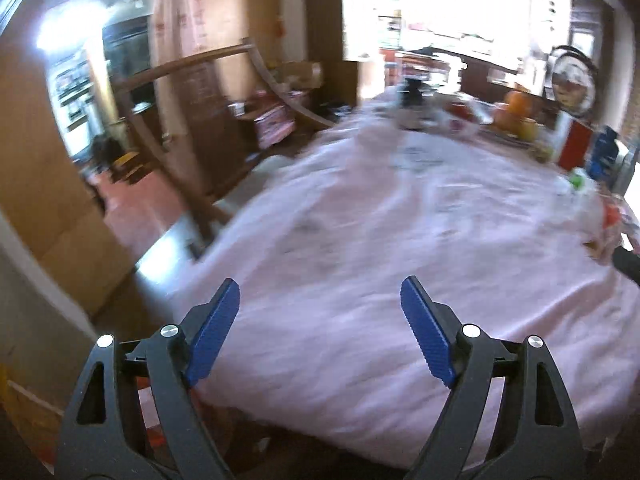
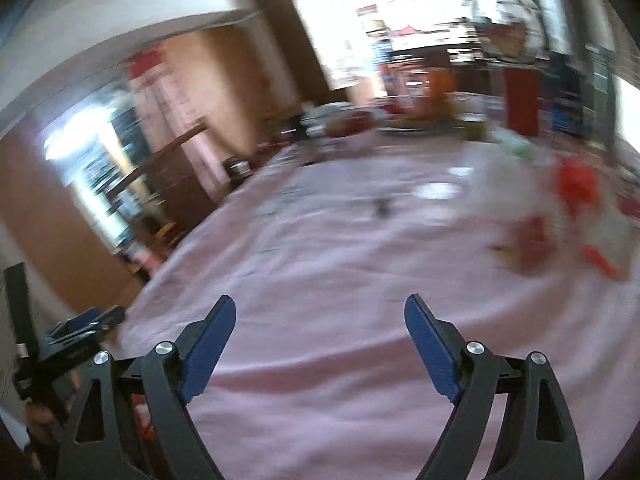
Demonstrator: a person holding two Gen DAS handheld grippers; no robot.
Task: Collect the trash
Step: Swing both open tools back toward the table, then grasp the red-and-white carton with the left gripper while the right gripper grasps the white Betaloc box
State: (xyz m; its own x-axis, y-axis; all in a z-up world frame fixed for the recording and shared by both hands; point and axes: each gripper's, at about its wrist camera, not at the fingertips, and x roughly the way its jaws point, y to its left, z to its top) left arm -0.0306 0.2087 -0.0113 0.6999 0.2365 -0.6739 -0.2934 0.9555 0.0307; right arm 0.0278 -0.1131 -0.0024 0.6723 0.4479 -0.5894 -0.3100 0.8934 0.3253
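A round table under a pink cloth (image 1: 360,264) fills both views, which are blurred. Trash lies at its right side: red and white wrappers and a clear bag (image 2: 576,208), seen in the left wrist view as a blurred heap of wrappers (image 1: 604,216) at the right edge. My left gripper (image 1: 320,332) hangs open over the near edge of the cloth with nothing between its blue pads. My right gripper (image 2: 320,352) is open and empty too, over the near part of the cloth. The left gripper (image 2: 86,322) shows at the lower left of the right wrist view.
Fruit (image 1: 516,114), a dark bottle (image 1: 410,104) and dishes crowd the table's far side. A red box (image 2: 520,96) and blue packs (image 1: 604,152) stand at the far right. A wooden chair (image 1: 188,92) is left of the table, beside a doorway (image 1: 76,92).
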